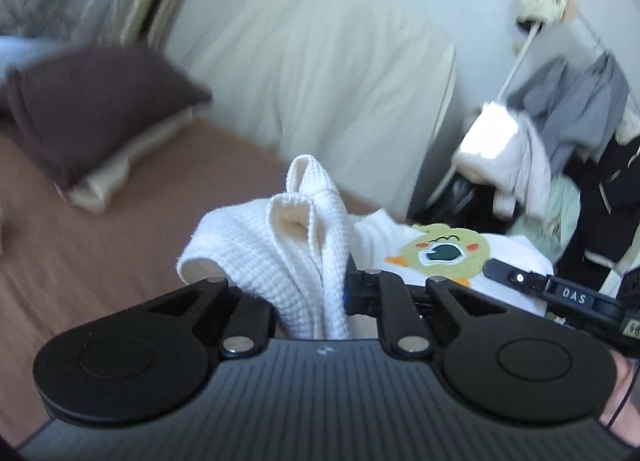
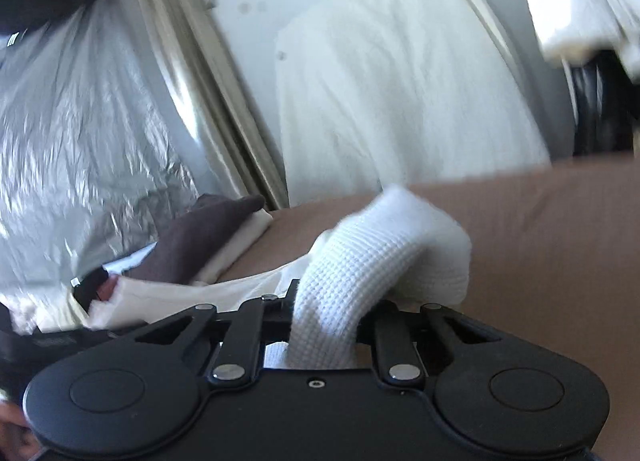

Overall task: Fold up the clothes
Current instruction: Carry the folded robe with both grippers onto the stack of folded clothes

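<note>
A white waffle-knit garment (image 1: 288, 245) bunches up between the fingers of my left gripper (image 1: 316, 301), which is shut on it. The garment's front shows a green cartoon print (image 1: 448, 253) to the right. In the left wrist view the other gripper's black finger (image 1: 560, 293) lies against that printed part. In the right wrist view my right gripper (image 2: 324, 325) is shut on another fold of the same white knit garment (image 2: 384, 237), held above the brown bedsheet (image 2: 540, 241). Both pairs of fingertips are hidden in cloth.
A dark brown pillow (image 1: 92, 113) on a cream one lies at the bed's left. A white duvet (image 1: 340, 81) leans on the wall behind. Hung and piled clothes (image 1: 580, 121) crowd the right. Silver foil sheeting (image 2: 80, 141) covers the left side.
</note>
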The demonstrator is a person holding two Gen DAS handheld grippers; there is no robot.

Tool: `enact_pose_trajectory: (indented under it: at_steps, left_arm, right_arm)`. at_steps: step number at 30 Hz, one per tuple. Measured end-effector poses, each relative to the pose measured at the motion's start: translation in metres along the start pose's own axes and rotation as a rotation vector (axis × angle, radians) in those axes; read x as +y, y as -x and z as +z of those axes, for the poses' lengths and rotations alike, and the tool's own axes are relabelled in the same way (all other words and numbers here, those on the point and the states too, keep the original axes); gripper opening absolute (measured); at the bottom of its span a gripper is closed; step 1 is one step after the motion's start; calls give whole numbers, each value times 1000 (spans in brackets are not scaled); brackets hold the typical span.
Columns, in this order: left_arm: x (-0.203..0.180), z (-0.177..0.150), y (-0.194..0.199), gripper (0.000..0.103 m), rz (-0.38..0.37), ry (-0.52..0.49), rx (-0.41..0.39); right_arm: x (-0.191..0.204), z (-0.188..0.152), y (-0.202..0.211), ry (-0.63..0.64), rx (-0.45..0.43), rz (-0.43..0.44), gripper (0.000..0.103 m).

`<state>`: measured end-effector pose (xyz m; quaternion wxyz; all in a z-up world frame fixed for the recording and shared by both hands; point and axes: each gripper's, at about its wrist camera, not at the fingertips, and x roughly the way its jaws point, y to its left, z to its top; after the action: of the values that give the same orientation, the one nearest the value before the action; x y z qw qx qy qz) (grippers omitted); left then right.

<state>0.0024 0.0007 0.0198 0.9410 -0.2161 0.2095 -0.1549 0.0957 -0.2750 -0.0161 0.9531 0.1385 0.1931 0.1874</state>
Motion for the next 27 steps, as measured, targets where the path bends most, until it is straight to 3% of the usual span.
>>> enact_pose_trajectory:
  at_steps: [3, 7, 11, 13, 14, 15, 16, 17, 19, 21, 24, 27]
  left_arm:
    - [13, 48, 25, 12, 62, -27, -112]
    - [38, 113, 53, 12, 162, -97, -271]
    - [75, 177, 61, 12, 272, -147, -360]
    - [102, 183, 49, 17, 312, -107, -352]
    - [118, 179, 41, 22, 325, -64, -331]
    - [133, 175, 32, 50, 338, -22, -310]
    - [149, 171, 23, 68, 351, 21, -289]
    - [165, 167, 14, 83, 363, 64, -268]
    - [196, 158, -4, 82, 388, 150, -226]
    - [227, 150, -22, 82, 412, 236, -183]
    - [275, 137, -48, 82, 447, 364, -118]
    - [300, 126, -73, 82, 483, 448, -46]
  right_arm:
    - [41, 51, -15, 118, -48, 100, 18]
    - [93, 111, -65, 158, -184, 301, 18]
    - [151, 142, -133, 244, -303, 333, 18]
    - [164, 156, -158, 251, -337, 349, 17]
    - [169, 161, -169, 252, -358, 346, 18]
    - [174, 164, -191, 260, -352, 347, 18]
    - [179, 168, -215, 269, -342, 348, 23]
    - [179, 168, -242, 251, -271, 338, 40]
    - [164, 154, -294, 132, -70, 214, 66]
    - [144, 132, -335, 7, 110, 113, 65]
    - [116, 88, -344, -140, 190, 164, 65]
    - [109, 56, -349, -196, 269, 216, 65]
